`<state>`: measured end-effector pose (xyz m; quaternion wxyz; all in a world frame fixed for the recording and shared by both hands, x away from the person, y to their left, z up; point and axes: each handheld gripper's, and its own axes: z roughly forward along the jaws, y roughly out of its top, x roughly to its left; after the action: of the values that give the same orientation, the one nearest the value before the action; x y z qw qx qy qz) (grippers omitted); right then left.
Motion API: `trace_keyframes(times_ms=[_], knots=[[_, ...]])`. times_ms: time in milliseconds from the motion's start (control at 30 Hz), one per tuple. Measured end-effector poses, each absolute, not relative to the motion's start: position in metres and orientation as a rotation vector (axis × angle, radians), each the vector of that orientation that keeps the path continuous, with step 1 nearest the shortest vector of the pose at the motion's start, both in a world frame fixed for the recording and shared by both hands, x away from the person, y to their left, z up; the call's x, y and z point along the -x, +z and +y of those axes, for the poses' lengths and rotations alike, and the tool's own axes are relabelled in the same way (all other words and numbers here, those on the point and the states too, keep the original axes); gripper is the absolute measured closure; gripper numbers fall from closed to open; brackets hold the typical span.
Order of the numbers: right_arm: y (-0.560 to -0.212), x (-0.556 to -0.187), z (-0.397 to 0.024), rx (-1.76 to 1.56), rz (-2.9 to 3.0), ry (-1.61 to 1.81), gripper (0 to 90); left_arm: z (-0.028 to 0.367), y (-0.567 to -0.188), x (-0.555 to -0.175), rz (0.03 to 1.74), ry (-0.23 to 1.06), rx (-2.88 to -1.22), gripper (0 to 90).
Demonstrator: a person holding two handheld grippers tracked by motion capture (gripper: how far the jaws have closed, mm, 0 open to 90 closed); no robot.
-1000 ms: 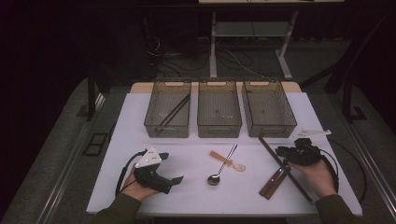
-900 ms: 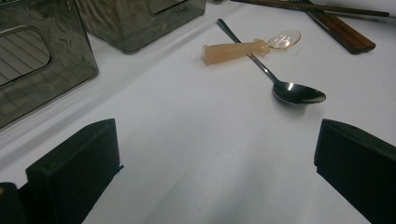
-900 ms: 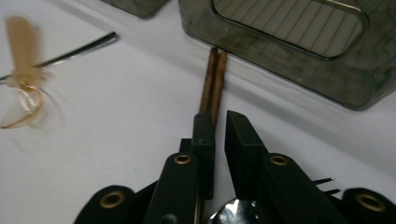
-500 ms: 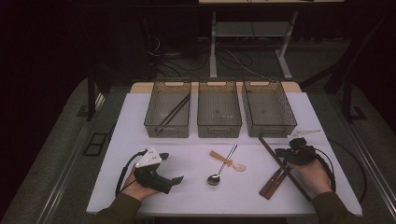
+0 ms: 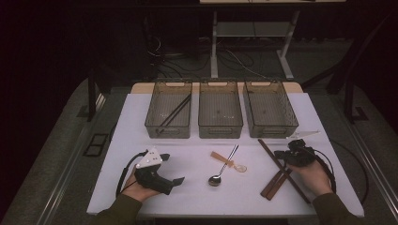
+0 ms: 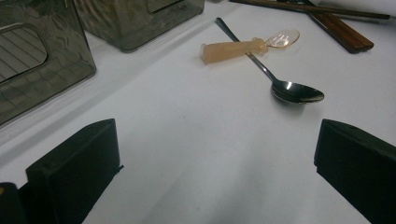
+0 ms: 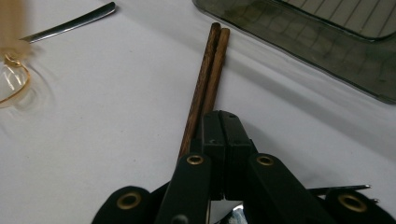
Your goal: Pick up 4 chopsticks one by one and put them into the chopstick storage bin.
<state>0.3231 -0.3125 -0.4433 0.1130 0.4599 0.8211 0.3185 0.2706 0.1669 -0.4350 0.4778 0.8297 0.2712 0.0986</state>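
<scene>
The chopsticks (image 7: pixel 205 88) are dark brown wood with a visible grain and a dull finish, and the two jaws of the right gripper (image 7: pixel 223 140) pressed together beside them are matt black plastic with brass-coloured rivets. The metal spoon (image 6: pixel 275 74) is polished steel, its bowl glossy enough to mirror the light, while the small spoon (image 6: pixel 247 44) across it is translucent amber plastic, its handle frosted and its bowl clear. The three bins (image 5: pixel 220 129) are smoky, see-through plastic with ribbed floors, standing on a smooth, matt white table (image 5: pixel 187 197).
</scene>
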Motion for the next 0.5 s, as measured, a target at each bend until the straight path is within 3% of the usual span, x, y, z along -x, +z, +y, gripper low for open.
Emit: trace_keyframes(times_ms=[500], knots=[[-0.441, -0.319, -0.302, -1.244, 2.472, 0.984, 88.4, 0.167, -0.435, -0.271, 0.661, 0.235, -2.034, 0.0]])
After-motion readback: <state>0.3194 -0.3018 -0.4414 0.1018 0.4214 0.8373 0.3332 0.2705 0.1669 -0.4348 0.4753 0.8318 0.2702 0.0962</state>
